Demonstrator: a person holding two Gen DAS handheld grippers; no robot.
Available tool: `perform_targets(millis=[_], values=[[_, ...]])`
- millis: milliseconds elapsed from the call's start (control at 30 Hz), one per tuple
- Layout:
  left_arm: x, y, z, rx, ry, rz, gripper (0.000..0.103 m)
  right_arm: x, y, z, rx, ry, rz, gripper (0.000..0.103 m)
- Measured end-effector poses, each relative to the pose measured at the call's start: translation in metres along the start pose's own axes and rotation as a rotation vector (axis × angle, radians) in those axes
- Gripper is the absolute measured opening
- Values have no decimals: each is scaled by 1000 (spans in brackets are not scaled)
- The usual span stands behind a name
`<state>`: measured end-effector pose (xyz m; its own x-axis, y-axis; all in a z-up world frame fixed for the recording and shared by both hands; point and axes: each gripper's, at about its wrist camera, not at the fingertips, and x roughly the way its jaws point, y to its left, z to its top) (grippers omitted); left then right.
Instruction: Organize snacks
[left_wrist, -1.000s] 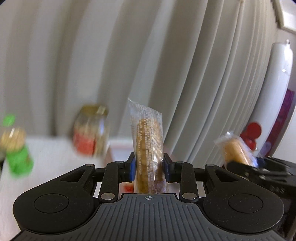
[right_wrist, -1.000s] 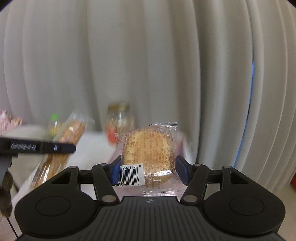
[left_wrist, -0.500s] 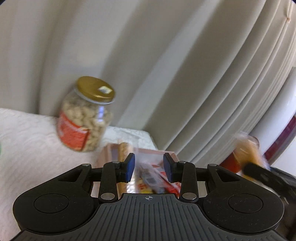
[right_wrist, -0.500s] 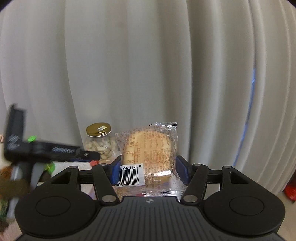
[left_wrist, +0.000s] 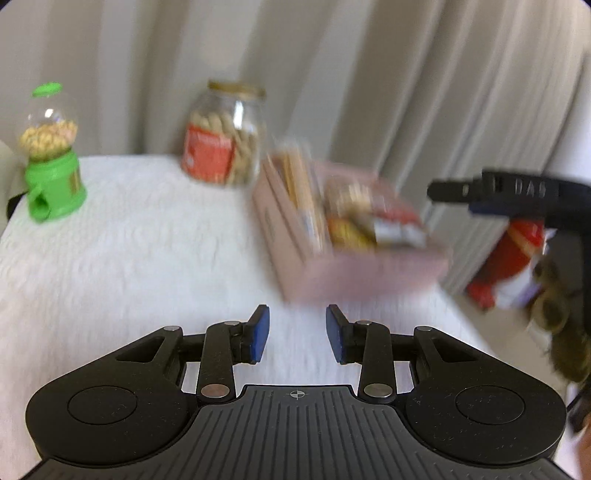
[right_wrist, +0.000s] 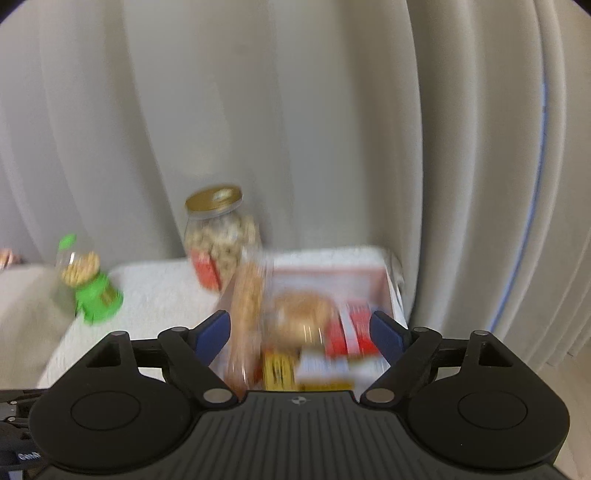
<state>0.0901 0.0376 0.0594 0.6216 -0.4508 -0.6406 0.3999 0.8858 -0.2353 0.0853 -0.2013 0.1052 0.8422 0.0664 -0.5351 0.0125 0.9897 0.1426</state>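
Pale cream curtains (left_wrist: 406, 92) hang in long vertical folds right across the back, filling the whole backdrop. In front of the curtains, a table under a white textured cloth (left_wrist: 129, 258), its far edge meeting the fabric. Soft, even light, no hard shadows. From the right wrist view, a thin blue line (right_wrist: 532, 229) runs down the curtains on the right side. Below the curtains, right of the table, a strip of pale floor (left_wrist: 476, 317), too blurred to read further.
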Motion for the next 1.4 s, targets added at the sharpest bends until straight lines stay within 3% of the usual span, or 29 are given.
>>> perform_targets(millis=[133, 267, 367, 433, 600, 800, 1033, 1400], values=[[-9, -10, -37, 55, -15, 118, 38, -17, 5, -53, -21, 33, -58, 86], [5, -16, -47, 37, 18, 121, 38, -13, 16, -99, -57, 69, -114, 86], [16, -33, -54, 108, 6, 185, 39, -13, 21, -118, -55, 76, -126, 86], [21, -41, -56, 146, -11, 226, 40, -4, 23, -122, -38, 81, -130, 86], [25, -42, -56, 106, -47, 245, 40, 8, 13, -131, 19, 141, -108, 88], [29, -50, -57, 127, -52, 290, 40, 7, 9, -134, 39, 163, -172, 103], [31, -49, -56, 106, -56, 290, 40, 3, 5, -146, 36, 83, -155, 103], [31, -50, -57, 110, -58, 291, 40, 0, 7, -146, 40, 75, -169, 103]])
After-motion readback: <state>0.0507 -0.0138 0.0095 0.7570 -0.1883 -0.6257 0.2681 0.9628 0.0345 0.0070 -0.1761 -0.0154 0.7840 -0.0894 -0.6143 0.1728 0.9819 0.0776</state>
